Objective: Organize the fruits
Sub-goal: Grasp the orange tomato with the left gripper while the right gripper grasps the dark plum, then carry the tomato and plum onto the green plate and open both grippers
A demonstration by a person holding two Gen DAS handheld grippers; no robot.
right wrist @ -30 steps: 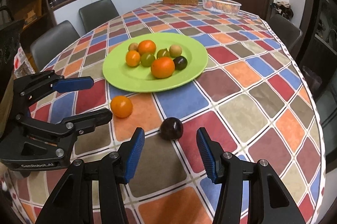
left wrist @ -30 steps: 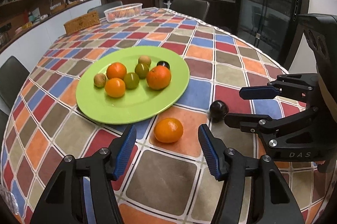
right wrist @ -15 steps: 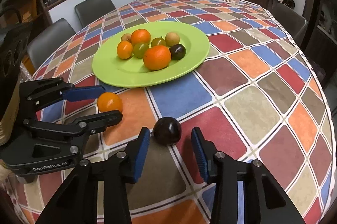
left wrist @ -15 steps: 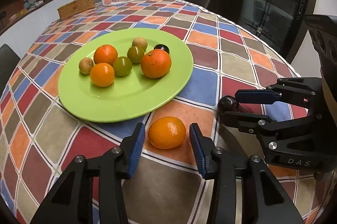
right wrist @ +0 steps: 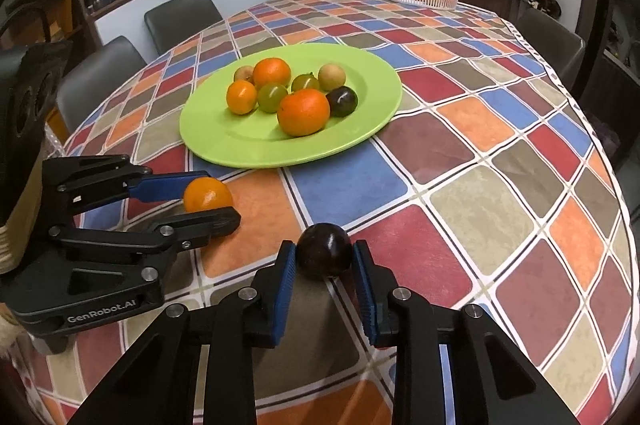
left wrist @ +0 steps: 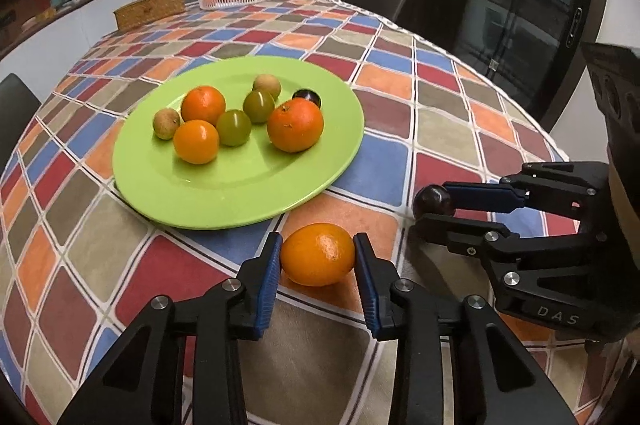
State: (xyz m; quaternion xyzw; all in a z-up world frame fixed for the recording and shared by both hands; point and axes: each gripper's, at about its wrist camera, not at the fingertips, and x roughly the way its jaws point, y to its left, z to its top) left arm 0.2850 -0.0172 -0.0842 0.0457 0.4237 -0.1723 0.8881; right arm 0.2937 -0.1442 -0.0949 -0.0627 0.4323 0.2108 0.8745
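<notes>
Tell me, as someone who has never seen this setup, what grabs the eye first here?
Two black grippers with blue pads, each closed around a fruit on the checkered tablecloth: the left gripper clasps an orange, and the right gripper clasps a dark plum. Just beyond them sits a bright green plate with a cluster of oranges and small green, tan and dark fruits.

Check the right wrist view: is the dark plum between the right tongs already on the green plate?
No, the dark plum sits on the tablecloth, short of the green plate.
</notes>
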